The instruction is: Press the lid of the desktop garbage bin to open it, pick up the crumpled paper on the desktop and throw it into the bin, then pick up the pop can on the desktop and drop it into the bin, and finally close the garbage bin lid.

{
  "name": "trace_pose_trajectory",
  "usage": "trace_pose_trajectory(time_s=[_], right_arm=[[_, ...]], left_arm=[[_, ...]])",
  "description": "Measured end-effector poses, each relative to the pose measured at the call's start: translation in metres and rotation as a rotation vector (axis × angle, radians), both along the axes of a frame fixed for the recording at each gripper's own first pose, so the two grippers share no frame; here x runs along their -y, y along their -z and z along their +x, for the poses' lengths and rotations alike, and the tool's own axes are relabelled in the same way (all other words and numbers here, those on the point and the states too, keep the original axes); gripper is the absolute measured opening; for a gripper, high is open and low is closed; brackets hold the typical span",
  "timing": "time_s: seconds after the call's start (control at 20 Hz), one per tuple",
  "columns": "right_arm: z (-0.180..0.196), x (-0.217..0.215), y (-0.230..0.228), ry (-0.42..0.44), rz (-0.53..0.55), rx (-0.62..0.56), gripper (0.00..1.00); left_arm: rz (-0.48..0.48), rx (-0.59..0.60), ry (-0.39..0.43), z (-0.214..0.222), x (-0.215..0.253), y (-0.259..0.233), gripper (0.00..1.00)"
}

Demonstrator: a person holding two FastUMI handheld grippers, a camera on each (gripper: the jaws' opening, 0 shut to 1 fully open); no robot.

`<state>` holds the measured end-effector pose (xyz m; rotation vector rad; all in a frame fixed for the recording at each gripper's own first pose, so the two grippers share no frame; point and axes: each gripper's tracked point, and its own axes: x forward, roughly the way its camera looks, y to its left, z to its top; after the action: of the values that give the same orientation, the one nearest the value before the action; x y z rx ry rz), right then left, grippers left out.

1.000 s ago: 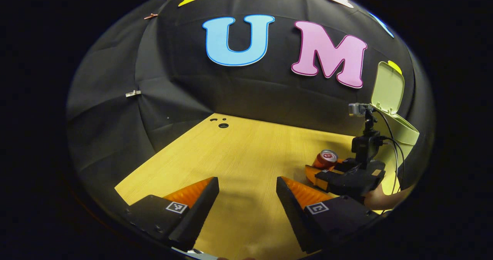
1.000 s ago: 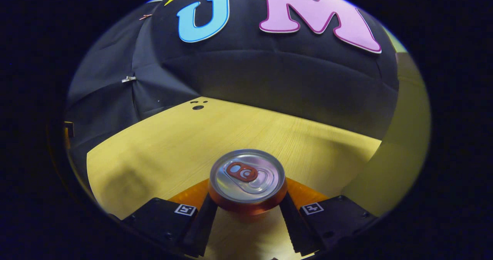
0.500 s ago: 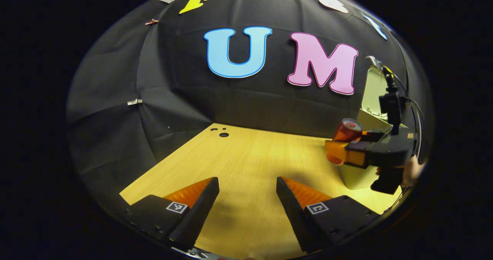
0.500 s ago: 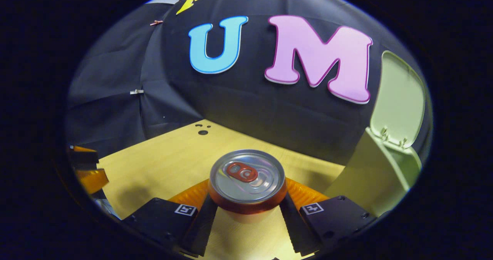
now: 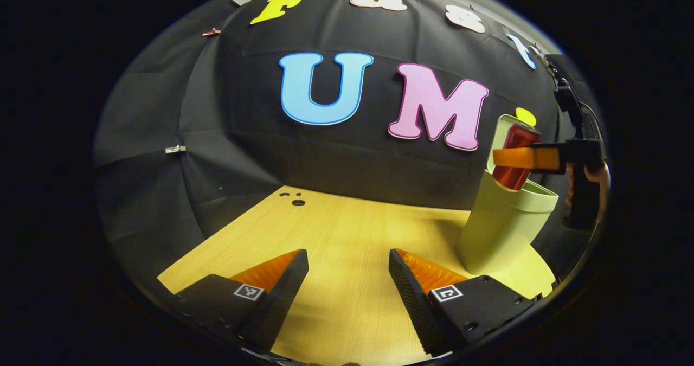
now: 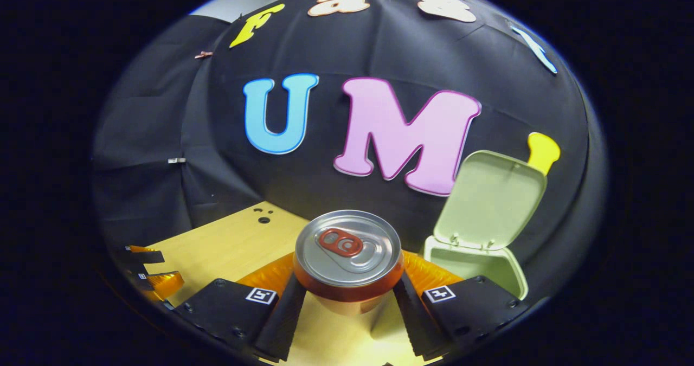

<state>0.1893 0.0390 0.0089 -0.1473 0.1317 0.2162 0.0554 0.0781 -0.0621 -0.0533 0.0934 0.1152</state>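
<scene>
Two grippers work over a pale wooden desktop (image 5: 336,230) with a straight grain, closed in behind and at the sides by a black cloth wall (image 5: 227,138) that hangs in soft folds. Near the desktop's far left corner sit a few small dark round holes (image 5: 297,201), and a small metal clip (image 5: 172,149) pinches the cloth on the left side.

In the left gripper view, the left gripper (image 5: 348,279) hangs low over the bare wood with its jaws spread wide and nothing between them. Farther off to the right, the right gripper (image 5: 523,158), held by a person's hand (image 5: 596,175), carries a red aluminium pop can (image 5: 515,157) tilted above the open mouth of a pale green plastic desktop garbage bin (image 5: 501,228). The bin stands on the desktop close to the back wall, its hinged pale green lid (image 5: 501,127) raised upright behind the can.

In the right gripper view, the right gripper (image 6: 348,295) is clamped on the pop can (image 6: 348,252), both fingers pressing its sides, the silver top and red pull tab facing the camera. The bin (image 6: 477,265) lies just ahead and to the right, lid (image 6: 490,200) swung up. The left gripper (image 6: 149,271) shows at the far left edge, above the desktop (image 6: 233,246).
</scene>
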Motion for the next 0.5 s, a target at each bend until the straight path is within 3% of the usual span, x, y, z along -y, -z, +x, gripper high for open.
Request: trace_pose_trajectory(time_s=[0.2,0.5], right_arm=[[0.001,0.039,-0.035,0.044,0.016,0.034,0.83],[0.025,0.088,-0.048,0.060,0.031,0.043,0.83]], left_arm=[[0.000,0.021,0.018,0.004,0.011,-0.015,0.96],[0.027,0.051,-0.001,0.023,0.034,-0.033,0.96]])
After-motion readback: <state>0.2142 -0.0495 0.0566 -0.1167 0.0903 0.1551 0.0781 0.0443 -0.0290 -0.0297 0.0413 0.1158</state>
